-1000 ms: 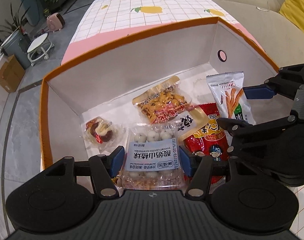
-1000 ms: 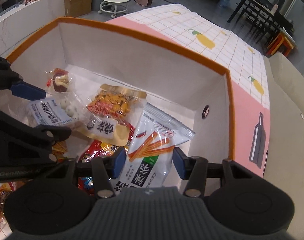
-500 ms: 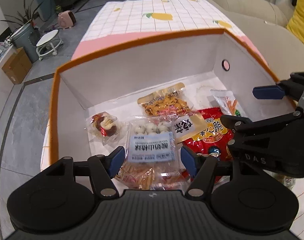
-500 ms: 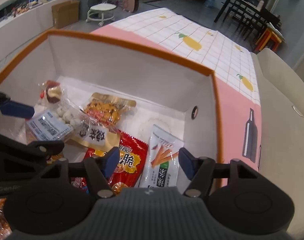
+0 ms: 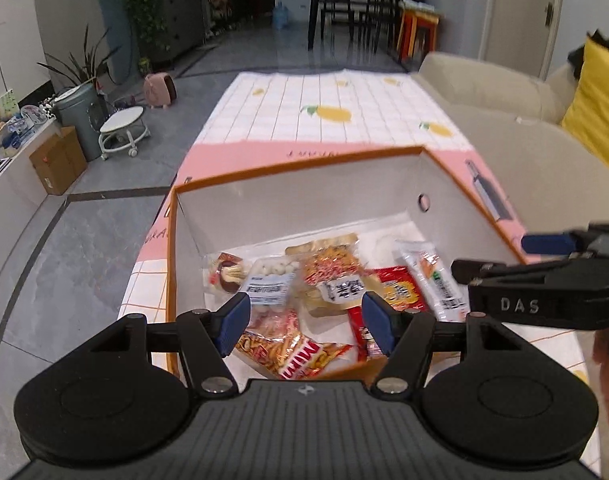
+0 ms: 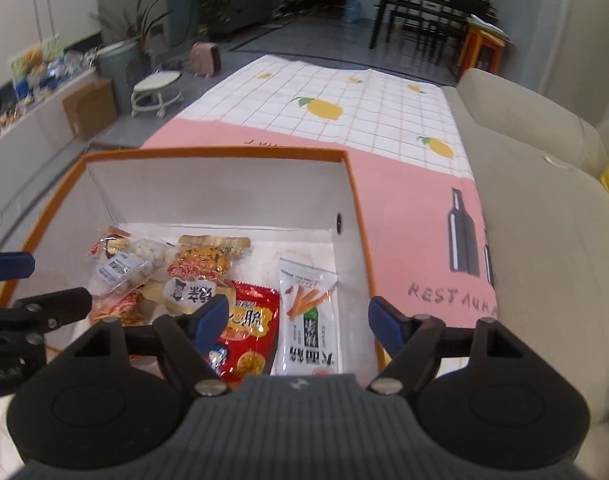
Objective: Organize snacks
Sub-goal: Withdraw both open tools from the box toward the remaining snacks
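A second ago both grippers were low inside the box [image 5: 304,168], each with its jaws around a packet. Now the left gripper [image 5: 304,322] is lifted above the box with empty, wide jaws, and the pack of white balls [image 5: 270,280] lies among the other snacks. The right gripper [image 6: 298,322] has also risen; its jaws are opening, and the white stick-snack packet [image 6: 308,316] lies free on the box floor.
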Demonstrator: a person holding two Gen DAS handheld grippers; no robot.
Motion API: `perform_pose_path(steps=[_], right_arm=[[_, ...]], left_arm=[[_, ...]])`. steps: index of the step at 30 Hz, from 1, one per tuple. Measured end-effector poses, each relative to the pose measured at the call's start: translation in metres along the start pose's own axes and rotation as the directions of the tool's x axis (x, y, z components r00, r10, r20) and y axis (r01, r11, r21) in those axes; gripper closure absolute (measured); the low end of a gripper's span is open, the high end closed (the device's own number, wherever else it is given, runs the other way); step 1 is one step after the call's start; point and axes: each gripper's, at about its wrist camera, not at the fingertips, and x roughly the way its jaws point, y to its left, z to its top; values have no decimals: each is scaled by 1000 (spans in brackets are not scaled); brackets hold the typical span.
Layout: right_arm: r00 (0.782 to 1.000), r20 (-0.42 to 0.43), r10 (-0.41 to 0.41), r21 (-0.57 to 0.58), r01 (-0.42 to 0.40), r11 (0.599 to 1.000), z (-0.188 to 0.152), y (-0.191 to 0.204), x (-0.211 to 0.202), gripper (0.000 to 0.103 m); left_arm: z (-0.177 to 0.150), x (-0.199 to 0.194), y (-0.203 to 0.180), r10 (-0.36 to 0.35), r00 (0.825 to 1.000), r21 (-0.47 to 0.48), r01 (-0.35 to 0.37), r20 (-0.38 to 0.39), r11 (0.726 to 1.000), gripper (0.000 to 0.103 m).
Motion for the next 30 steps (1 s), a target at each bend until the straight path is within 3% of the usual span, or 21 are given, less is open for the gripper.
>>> perform_pose_path(steps=[10, 20, 30], right_arm=[[998, 55, 7, 87, -12, 996, -47, 0, -55, 25], [999, 44, -3, 94, -1, 996, -106, 8, -88, 23], [1000, -4, 6, 115, -5, 993, -141, 1, -84, 24]], left_arm=[[-28, -55, -2, -62, 995, -59, 67, 77, 996, 28], [-71, -66, -2, -95, 995, -57, 96, 11, 994, 28], [-103, -53, -1, -138, 989, -41, 136, -51, 990, 28]])
